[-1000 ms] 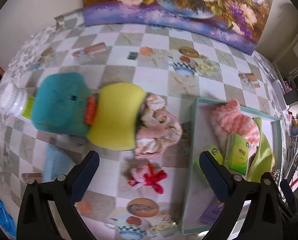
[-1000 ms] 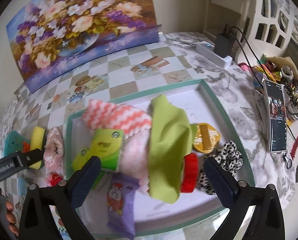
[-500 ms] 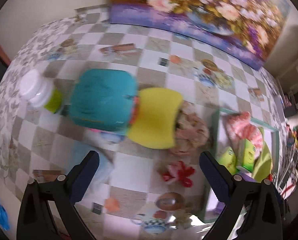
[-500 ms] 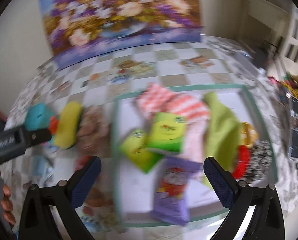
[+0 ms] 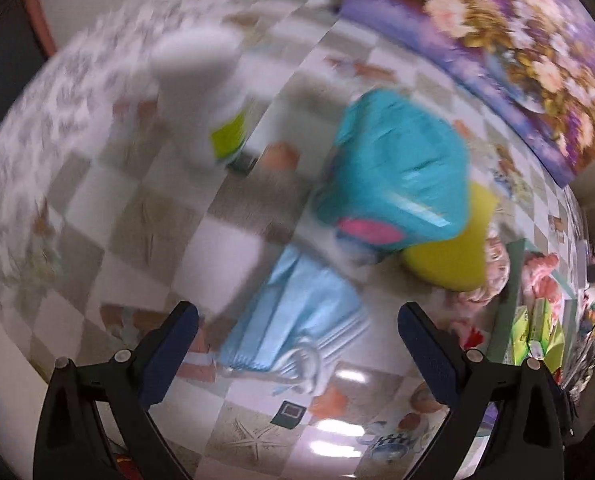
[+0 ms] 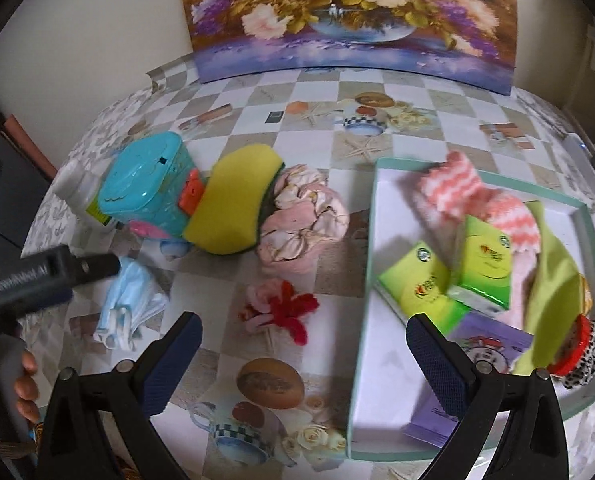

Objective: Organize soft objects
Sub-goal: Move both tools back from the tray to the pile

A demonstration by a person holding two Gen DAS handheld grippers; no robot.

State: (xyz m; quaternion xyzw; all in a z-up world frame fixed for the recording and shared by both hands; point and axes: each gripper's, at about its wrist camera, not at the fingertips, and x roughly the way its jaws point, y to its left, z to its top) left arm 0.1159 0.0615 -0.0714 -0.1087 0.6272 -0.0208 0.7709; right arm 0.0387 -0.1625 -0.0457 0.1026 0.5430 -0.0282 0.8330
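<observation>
Glossy checkered tablecloth (image 6: 309, 204) before you, your left gripper (image 5: 297, 320) spread empty over the pleated pale-blue paper face mask (image 5: 297, 316), your right gripper (image 6: 303, 334) spread empty near the fuzzy red-and-pink chenille flower (image 6: 281, 308), spongy yellow curved sponge (image 6: 237, 196) touching the crumpled pink fabric scrunchie (image 6: 303, 216), shallow white tray with teal rim (image 6: 363, 264) holding green tissue packs (image 6: 449, 276), a lime cloth (image 6: 553, 280), a fluffy coral-striped towel (image 6: 457, 188).

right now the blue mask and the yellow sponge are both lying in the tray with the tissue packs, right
Not quite. The tissue packs are in the tray, but the mask and sponge both lie on the tablecloth to the tray's left. The right wrist view shows it: the sponge sits between a teal box and a pink cloth, with the mask nearer the camera.
</observation>
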